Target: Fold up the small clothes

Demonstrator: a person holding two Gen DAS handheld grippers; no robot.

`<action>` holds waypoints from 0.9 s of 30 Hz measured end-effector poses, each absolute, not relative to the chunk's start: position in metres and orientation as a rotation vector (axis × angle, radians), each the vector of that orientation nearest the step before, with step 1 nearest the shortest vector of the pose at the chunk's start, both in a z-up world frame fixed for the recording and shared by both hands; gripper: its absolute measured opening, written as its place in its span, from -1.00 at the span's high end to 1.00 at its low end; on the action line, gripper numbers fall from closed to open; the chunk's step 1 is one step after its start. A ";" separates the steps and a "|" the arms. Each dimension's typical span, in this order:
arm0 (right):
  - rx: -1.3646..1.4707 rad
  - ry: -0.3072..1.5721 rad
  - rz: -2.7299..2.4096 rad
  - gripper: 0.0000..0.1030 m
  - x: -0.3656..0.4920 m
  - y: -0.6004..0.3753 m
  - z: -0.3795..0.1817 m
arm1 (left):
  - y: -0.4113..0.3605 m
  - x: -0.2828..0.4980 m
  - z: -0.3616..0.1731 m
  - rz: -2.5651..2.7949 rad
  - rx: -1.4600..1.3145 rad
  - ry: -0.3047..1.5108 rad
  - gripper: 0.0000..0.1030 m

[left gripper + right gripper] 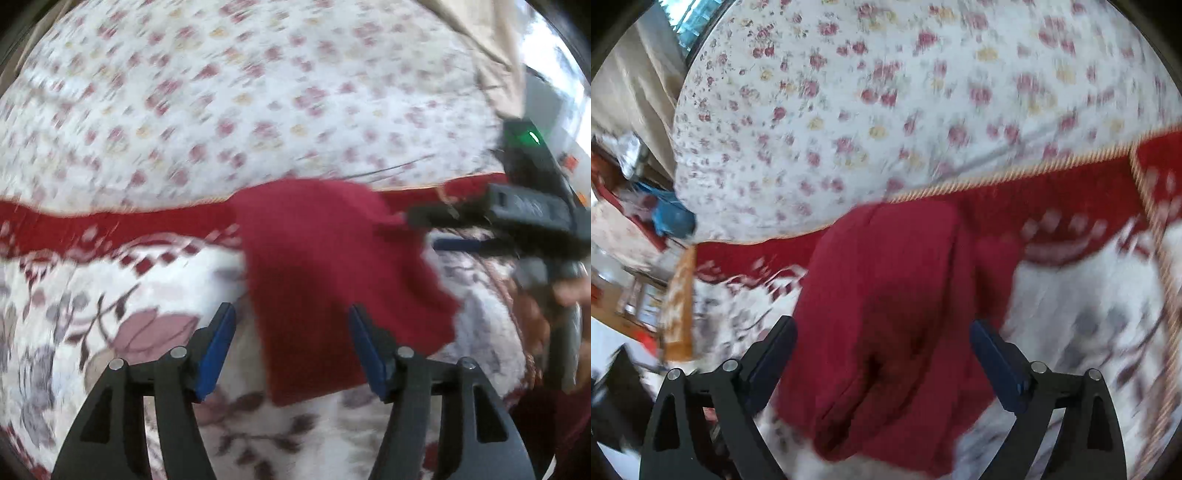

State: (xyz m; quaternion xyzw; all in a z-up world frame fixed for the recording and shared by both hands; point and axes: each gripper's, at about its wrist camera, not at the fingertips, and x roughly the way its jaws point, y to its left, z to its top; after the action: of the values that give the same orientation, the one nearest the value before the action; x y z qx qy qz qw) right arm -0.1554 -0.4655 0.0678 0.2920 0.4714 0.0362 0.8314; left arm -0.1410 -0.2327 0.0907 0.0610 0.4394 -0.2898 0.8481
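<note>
With both the left gripper (291, 350) and the right gripper (882, 365) parted and empty, we are risking the folded dark red knit garment (886, 314), mid-frame, slumping open.

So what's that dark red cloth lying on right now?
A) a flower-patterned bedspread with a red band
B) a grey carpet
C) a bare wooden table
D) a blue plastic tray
A: the dark red cloth lies on a flower-patterned bedspread with a red band running across it, in front of a floral cushion; no table, tray or carpet shows beneath it.
</note>
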 end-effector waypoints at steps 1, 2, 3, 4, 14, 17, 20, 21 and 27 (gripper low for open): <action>0.619 1.015 0.075 -0.87 -0.155 -0.460 0.060 | -0.227 -0.143 0.089 -0.604 0.112 0.940 -0.20; 0.597 1.033 0.067 -0.77 -0.156 -0.451 0.050 | -0.223 -0.143 0.086 -0.601 0.097 0.952 -0.20; 0.578 1.040 0.061 -0.66 -0.154 -0.446 0.046 | -0.220 -0.140 0.083 -0.596 0.089 0.961 -0.20; 0.563 1.040 0.046 -0.47 -0.154 -0.442 0.042 | -0.219 -0.141 0.082 -0.588 0.091 0.967 -0.20; 0.541 0.959 0.010 -0.58 -0.190 -0.443 0.079 | -0.208 -0.145 0.091 -0.554 0.091 0.941 -0.21; 0.592 1.004 0.043 -0.58 -0.179 -0.435 0.058 | -0.213 -0.144 0.091 -0.555 0.076 0.943 -0.20; 0.647 1.012 0.022 0.24 -0.167 -0.434 0.035 | -0.219 -0.146 0.090 -0.558 0.088 0.956 -0.21; 0.673 0.992 0.016 0.52 -0.167 -0.436 0.033 | -0.220 -0.147 0.091 -0.559 0.092 0.956 -0.21; 0.540 0.873 0.022 0.72 -0.203 -0.430 0.074 | -0.221 -0.141 0.095 -0.541 0.088 0.937 -0.28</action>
State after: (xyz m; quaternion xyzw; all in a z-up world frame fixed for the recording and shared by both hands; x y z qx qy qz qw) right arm -0.2029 -0.4303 0.0744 0.2583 0.4175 0.0107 0.8711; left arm -0.1415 -0.2210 0.0947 0.0420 0.4458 -0.2574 0.8563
